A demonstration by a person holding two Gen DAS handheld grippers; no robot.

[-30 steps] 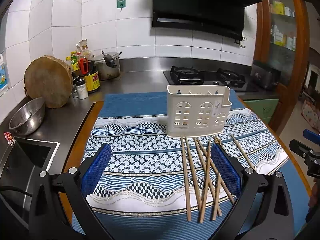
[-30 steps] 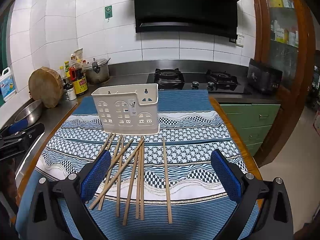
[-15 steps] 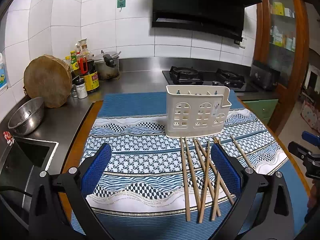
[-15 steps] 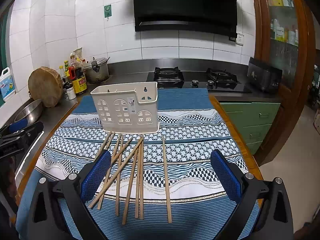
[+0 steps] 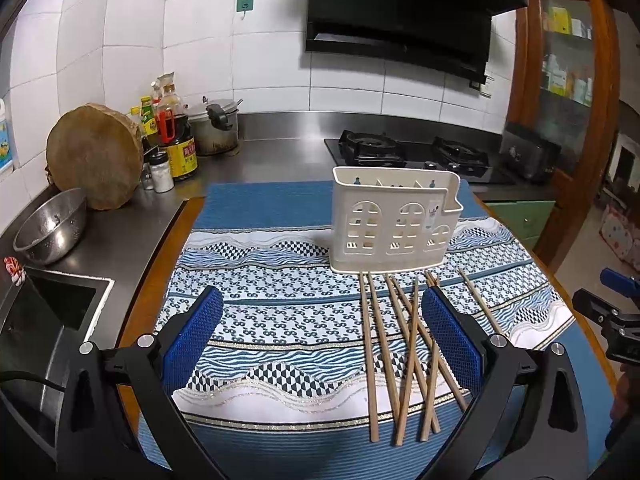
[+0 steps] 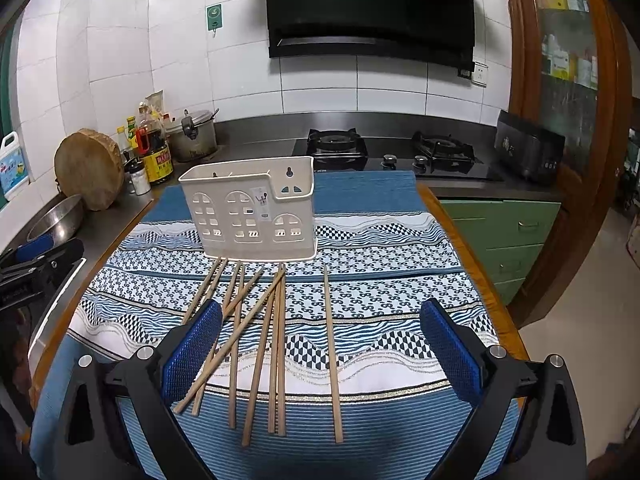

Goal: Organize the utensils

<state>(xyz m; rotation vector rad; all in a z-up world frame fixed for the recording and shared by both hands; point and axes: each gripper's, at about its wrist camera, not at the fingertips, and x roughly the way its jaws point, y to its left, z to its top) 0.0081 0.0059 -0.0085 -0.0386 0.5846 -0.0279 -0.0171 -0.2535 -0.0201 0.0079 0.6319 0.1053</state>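
chopsticks (image 6: pixel 276 340): loose fan on cloth (image 6: pixel 380 280), at 6 o'clock of holder (image 6: pixel 252 208) | likely light, stiff, thin, prone to roll; pinch one mid-length | holder upright, slots look empty | left gripper (image 5: pixel 320 344) spread, empty | right gripper (image 6: pixel 320 344) spread, empty

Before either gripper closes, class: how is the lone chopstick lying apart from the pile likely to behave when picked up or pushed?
The lone chopstick looks thin, straight and wooden, so probably stiff and light. It lies flat on the patterned cloth, so pinching it may be fiddly. If its shaft is round, a sideways push could roll it, though the fabric should damp that.
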